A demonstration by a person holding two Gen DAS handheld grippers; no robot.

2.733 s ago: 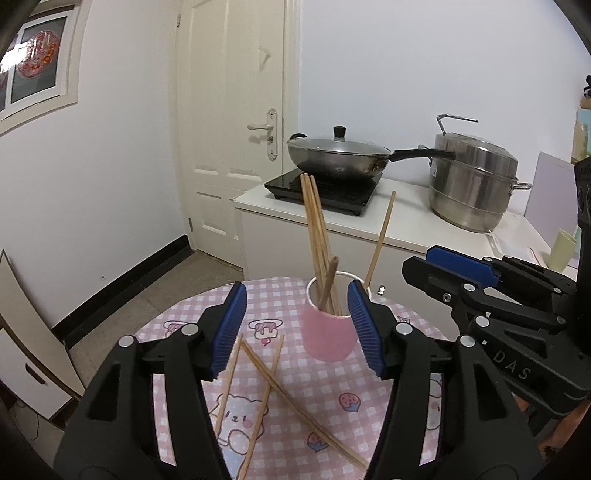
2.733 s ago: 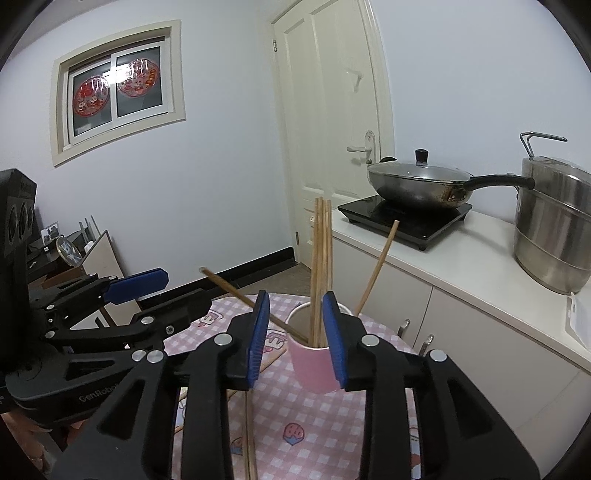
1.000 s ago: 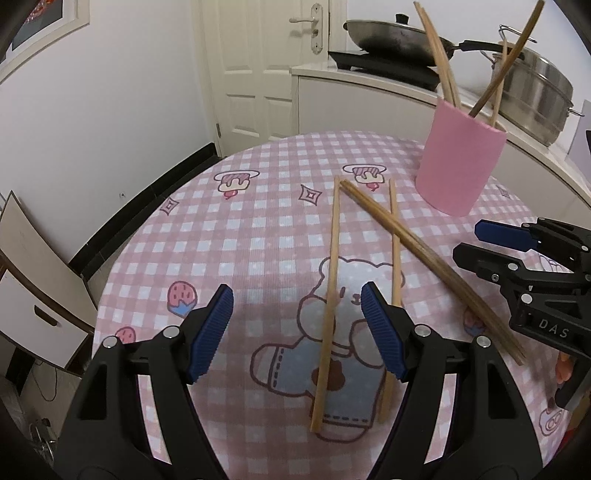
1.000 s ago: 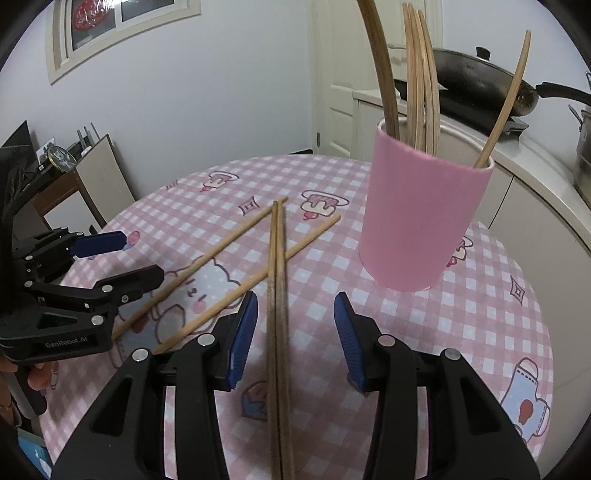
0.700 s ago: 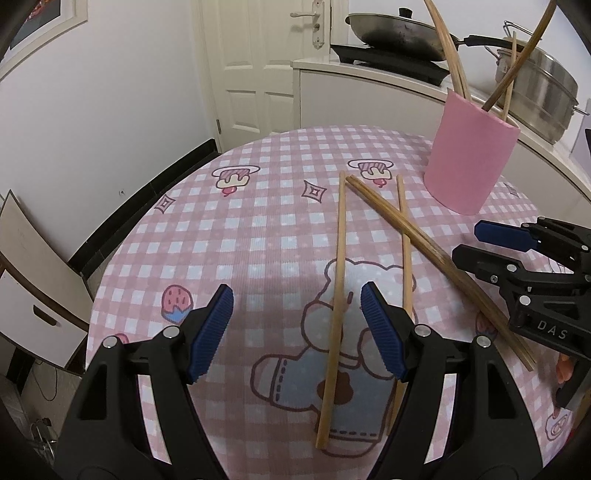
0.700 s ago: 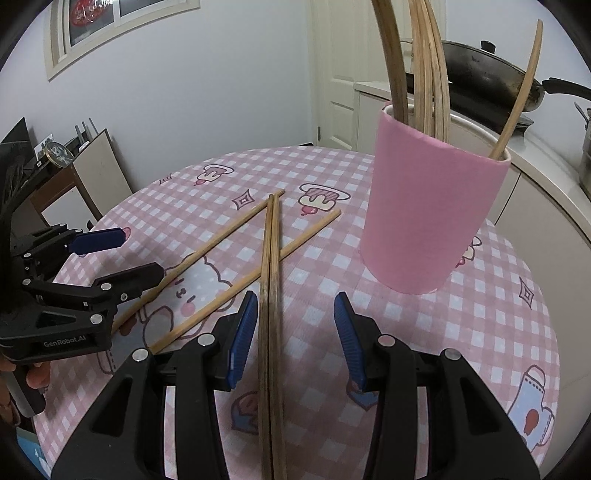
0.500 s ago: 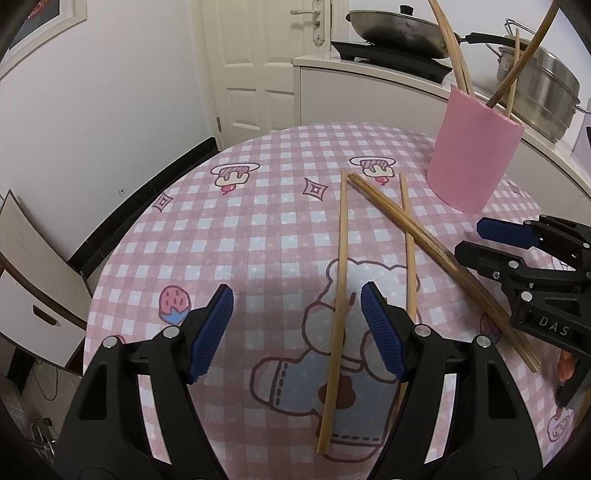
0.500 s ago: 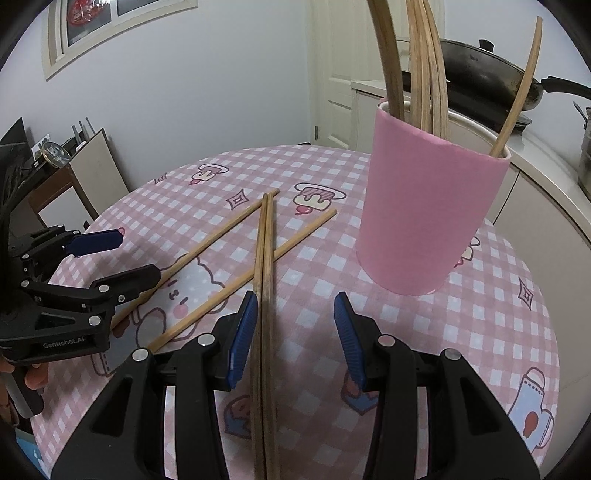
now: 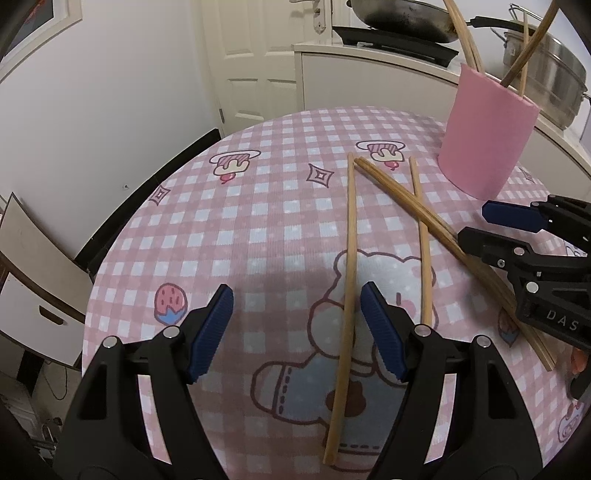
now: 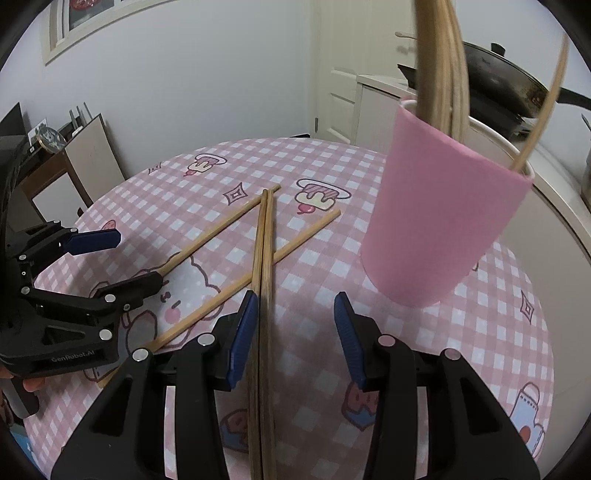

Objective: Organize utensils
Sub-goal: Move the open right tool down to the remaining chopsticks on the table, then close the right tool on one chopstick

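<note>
Several wooden chopsticks lie on the pink checked tablecloth [image 9: 258, 221]. A dark pair [image 10: 264, 280] lies side by side, crossing a light one [image 10: 280, 251]. Another light chopstick [image 9: 349, 258] lies nearer my left gripper. A pink cup [image 10: 436, 221] holds several upright chopsticks; it also shows in the left wrist view [image 9: 484, 136]. My left gripper [image 9: 295, 328] is open, low over the table, its right finger beside the light chopstick. My right gripper [image 10: 295, 332] is open, the dark pair just inside its left finger.
A white counter [image 9: 369, 55] behind the round table carries a wok [image 9: 399, 18] on a black hob and a steel pot [image 9: 554, 74]. A white door [image 9: 258, 55] stands at the back. Boards lean on the left wall [image 9: 22, 243].
Both grippers have dropped from above the cup to low over the table. In the last second both edged forward along the chopsticks, and the right shifted right relative to the dark pair.
</note>
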